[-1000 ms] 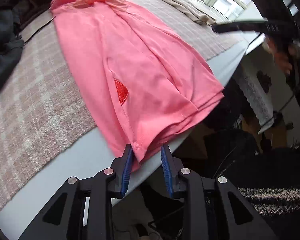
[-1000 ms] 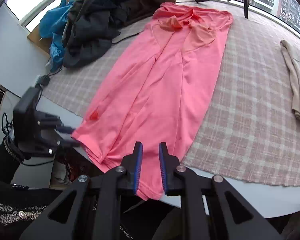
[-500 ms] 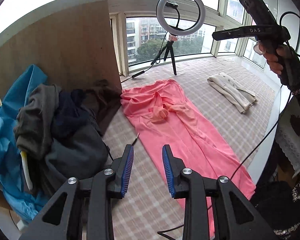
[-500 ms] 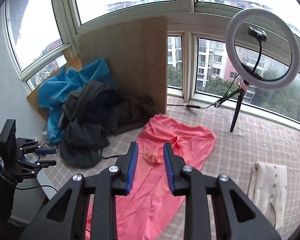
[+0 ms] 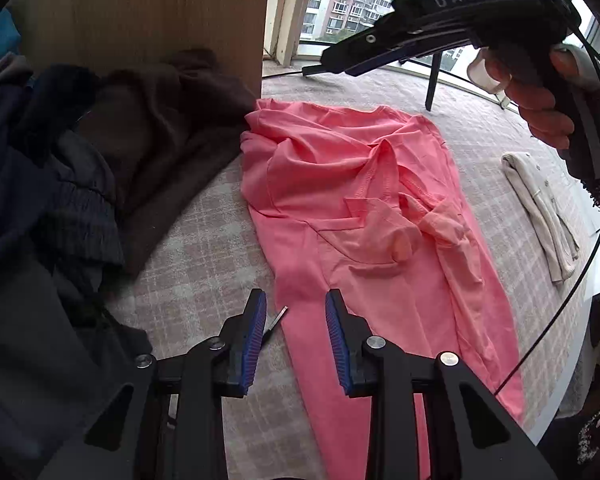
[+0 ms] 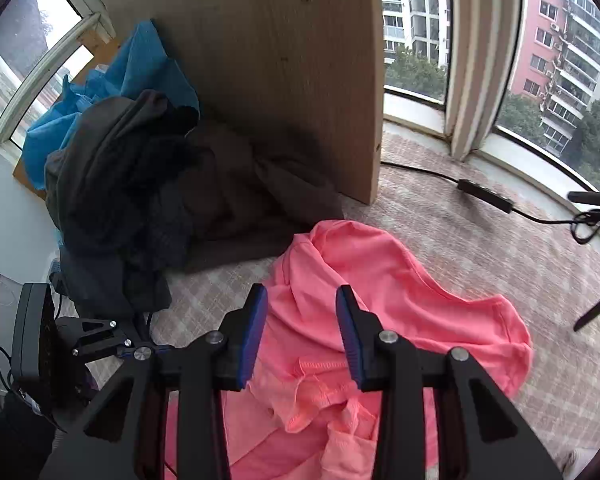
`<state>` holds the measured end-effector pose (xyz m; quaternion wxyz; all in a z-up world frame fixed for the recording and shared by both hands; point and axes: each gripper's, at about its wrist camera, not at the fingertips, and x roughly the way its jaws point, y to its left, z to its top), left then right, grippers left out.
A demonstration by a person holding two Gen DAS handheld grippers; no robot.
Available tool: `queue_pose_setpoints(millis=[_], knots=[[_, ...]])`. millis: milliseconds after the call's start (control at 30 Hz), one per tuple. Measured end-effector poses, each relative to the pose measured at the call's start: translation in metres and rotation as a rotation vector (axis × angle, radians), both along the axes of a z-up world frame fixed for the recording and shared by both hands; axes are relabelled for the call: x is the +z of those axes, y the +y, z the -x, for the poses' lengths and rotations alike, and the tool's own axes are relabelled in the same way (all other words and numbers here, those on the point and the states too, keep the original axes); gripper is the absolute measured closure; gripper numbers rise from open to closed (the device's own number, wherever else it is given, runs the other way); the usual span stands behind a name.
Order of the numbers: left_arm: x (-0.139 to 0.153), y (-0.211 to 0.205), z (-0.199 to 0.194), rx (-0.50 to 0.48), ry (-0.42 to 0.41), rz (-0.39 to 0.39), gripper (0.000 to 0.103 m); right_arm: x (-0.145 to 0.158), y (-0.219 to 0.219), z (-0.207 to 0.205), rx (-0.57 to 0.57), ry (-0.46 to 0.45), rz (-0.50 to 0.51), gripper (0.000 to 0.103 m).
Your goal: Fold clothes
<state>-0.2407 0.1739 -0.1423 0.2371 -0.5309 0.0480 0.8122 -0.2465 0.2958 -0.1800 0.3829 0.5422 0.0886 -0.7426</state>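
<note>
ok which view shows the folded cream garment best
The left wrist view: the folded cream knit garment lies in full on the checked cloth, right of the pink garment. The right wrist view shows at most a pale sliver at its bottom right edge, too little to identify.

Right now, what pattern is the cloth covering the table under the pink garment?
A pale pink-and-beige plaid check on the tablecloth, clearest in the left wrist view.

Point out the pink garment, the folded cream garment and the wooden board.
pink garment point(image 5: 340, 184): left wrist view, upper body panel.
folded cream garment point(image 5: 540, 208): left wrist view, middle of the fold.
wooden board point(image 6: 284, 60): right wrist view, front face.
</note>
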Motion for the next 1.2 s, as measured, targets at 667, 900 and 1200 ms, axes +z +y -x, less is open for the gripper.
queue_pose_setpoints(millis=[667, 900, 1200], knots=[[-0.037, 0.007, 0.023, -0.074, -0.001, -0.062, 0.101, -0.049, -0.038, 0.05, 0.06, -0.117, 0.087, 0.098], [-0.038, 0.004, 0.027, -0.046, 0.0, -0.069, 0.099, -0.05, -0.026, 0.087, -0.044, -0.037, 0.14, 0.096], [-0.006, -0.01, 0.019, -0.024, 0.028, -0.122, 0.099, -0.016, -0.017, 0.019, 0.118, 0.082, 0.037, 0.088]])
